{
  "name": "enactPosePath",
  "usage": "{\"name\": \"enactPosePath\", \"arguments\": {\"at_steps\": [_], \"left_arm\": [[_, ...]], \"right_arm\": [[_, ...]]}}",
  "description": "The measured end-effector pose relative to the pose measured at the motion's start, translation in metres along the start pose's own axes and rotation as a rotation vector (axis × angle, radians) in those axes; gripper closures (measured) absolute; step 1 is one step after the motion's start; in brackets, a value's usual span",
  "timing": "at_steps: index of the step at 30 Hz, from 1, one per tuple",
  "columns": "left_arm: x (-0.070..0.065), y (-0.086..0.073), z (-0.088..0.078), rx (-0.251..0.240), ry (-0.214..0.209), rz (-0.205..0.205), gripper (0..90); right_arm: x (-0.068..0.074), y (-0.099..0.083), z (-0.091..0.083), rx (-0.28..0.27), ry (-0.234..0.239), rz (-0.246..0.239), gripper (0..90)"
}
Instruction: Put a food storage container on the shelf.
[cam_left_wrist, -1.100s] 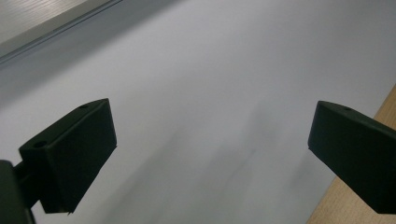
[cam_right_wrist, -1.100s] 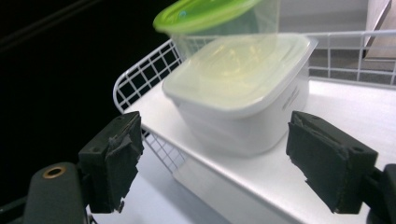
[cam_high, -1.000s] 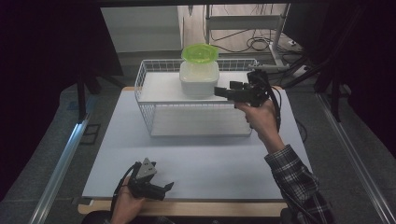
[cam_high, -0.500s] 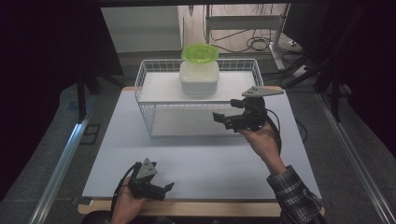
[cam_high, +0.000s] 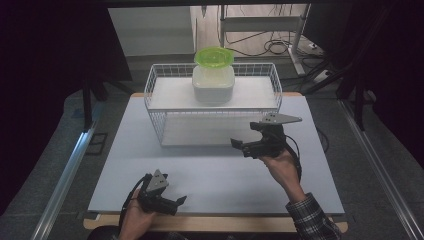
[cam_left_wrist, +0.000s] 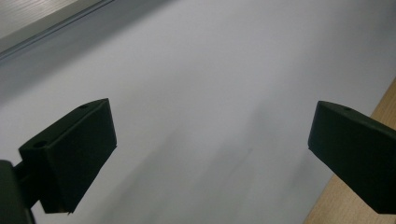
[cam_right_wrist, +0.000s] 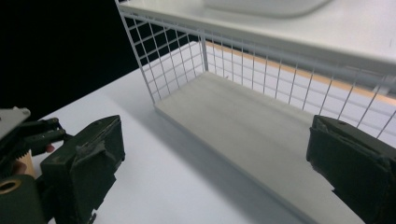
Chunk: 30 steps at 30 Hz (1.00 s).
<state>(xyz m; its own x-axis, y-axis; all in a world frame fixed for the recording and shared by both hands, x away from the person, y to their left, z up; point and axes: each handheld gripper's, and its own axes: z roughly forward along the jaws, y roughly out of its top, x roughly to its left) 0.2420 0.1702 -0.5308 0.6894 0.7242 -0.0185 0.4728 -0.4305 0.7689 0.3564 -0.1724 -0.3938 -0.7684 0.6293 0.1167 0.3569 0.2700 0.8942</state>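
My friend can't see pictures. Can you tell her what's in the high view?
A white container with a green lid sits on the top shelf of a white wire rack on a white table. Before the rack, a person's right hand-held gripper is open and empty; the left hand-held gripper rests near the table's front edge.

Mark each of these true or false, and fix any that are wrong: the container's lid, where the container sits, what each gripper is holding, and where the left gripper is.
1. The white container has a green lid. True.
2. The container stands on the table in front of the wire rack. False: it sits on the top shelf of the wire rack.
3. The right gripper grips the container. False: its jaws have just been opening, stand apart and hold nothing.
4. The left gripper is near the table's front edge, jaws open and empty. True.
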Motion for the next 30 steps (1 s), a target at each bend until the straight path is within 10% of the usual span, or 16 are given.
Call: {"name": "enactPosePath", "arguments": {"at_steps": [30], "left_arm": [[-0.001, 0.000, 0.000, 0.006, -0.011, -0.002, 0.2]], "right_arm": [[0.003, -0.085, -0.007, 0.108, -0.065, -0.007, 0.0]]}}
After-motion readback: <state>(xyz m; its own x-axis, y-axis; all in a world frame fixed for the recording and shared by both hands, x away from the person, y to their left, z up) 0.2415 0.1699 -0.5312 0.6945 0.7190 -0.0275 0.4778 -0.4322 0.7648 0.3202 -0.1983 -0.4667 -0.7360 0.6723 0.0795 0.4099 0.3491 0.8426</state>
